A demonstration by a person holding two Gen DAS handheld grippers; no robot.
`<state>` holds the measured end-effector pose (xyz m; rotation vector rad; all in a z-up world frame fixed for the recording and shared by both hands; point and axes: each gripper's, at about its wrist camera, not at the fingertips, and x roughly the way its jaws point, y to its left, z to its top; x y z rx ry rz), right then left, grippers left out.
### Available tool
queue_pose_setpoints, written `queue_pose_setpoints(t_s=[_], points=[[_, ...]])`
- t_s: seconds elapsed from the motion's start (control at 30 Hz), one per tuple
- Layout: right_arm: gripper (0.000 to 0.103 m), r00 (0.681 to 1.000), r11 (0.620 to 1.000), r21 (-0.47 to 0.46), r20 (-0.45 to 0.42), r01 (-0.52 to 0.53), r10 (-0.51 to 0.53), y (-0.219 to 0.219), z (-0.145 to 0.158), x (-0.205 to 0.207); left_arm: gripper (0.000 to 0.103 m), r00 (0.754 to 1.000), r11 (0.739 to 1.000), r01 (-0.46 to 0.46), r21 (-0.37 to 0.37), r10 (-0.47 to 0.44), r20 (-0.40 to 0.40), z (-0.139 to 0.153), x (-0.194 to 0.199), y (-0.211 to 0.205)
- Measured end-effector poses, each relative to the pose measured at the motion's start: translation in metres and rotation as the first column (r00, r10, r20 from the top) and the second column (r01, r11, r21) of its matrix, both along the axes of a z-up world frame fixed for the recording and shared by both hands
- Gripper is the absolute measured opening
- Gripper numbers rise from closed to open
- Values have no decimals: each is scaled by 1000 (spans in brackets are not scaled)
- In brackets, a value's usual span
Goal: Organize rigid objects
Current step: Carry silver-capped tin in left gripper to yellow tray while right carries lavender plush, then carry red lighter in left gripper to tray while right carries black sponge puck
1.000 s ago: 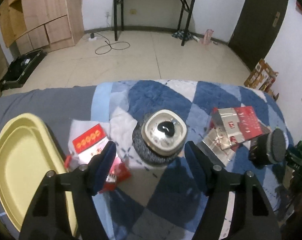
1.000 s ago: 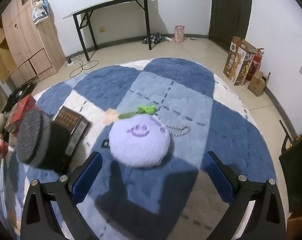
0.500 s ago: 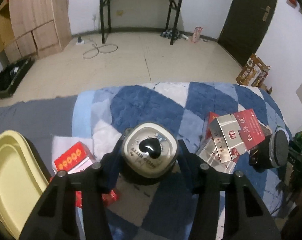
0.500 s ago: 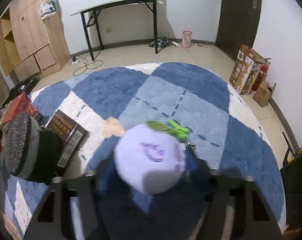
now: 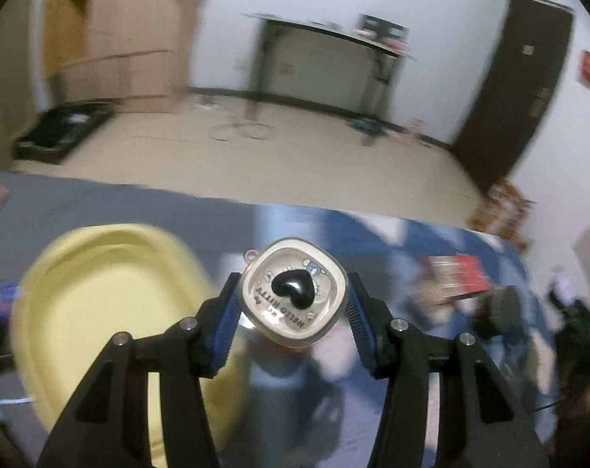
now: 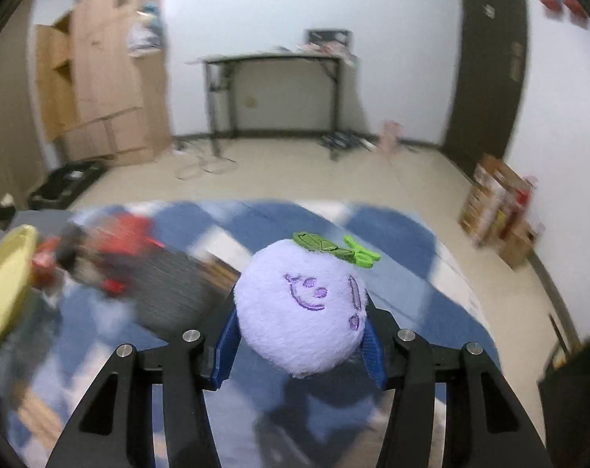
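While both grippers hold their loads above the blue-and-white checked blanket (image 6: pixel 404 230), the step in hand looks like a carry toward the yellow tray (image 5: pixel 100 312). Centre frame in the left wrist view, the left gripper (image 5: pixel 293 304) is clamped on a small rounded-square case (image 5: pixel 293 296) with a black heart on its cream lid, its blue pads pressed to the case's two sides; the tray fills the lower left of that frame, blurred, with the case just right of its rim. Centre frame in the right wrist view, the right gripper (image 6: pixel 300 335) squeezes a lilac plush ball (image 6: pixel 302 312) with a stitched face and green leaf, the soft body bulging forward past the pads. Red boxes (image 6: pixel 127 241) and a dark brush-like object (image 6: pixel 170 288) lie smeared at middle left of that frame, with the tray's edge at the far left.

To do this well, the case, being hard and smooth, probably wants an unchanged grip and a level, unhurried swing over the tray's rim, lowered close to the floor of the tray before release so it does not skid or tip. The plush is no rigid item and likely belongs elsewhere; keeping that hand clear of the left one's path would avoid a knock.
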<state>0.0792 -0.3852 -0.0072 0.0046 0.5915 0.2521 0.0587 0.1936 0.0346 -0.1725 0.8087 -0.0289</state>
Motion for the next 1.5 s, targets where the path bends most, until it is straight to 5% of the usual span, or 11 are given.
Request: queue_pose_setpoints(t_s=[0.13,0.3,0.4,0.5,0.63,0.9,1.03,1.13,1.2,1.33,1.5], points=[[52,942,949,-59,113,-311,316,106,54,-36,54,994,990,-106,94,105,13,15,-45,61],[52,772,776,-26,85,-631,630,251,61,-71,54,983,984,-170,50,173,-67,-16,-65,112],[52,681,682,-14,20,-732,732,323,46,-82,54,976,982,-185,43,189,-109,-51,-54,131],[52,584,574,-125,-68,-809,809,397,22,-100,54,964,975,-221,6,219,-151,-75,-46,158],[52,548,520,-181,-188,-835,815,447,-6,-90,54,962,981,-191,39,195,-189,-97,-31,171],[53,536,464,-272,-348,-843,769,509,-45,-72,54,941,979,-204,1,197,-275,-132,-20,184],[55,548,475,-275,-363,-836,754,530,-51,-59,54,947,980,-197,21,196,-256,-135,-25,180],[66,553,484,-270,-355,-833,754,532,-53,-57,58,946,976,-215,5,210,-246,-129,-28,182],[95,560,496,-261,-330,-828,760,530,-50,-57,68,953,972,-235,-11,227,-202,-116,-35,183],[102,628,596,-199,-210,-778,749,499,-31,-58,100,975,978,-207,-16,205,-84,-79,-42,161],[103,803,804,-32,-80,-594,590,414,-7,-47,103,998,999,-6,-33,4,-70,-49,-25,106]])
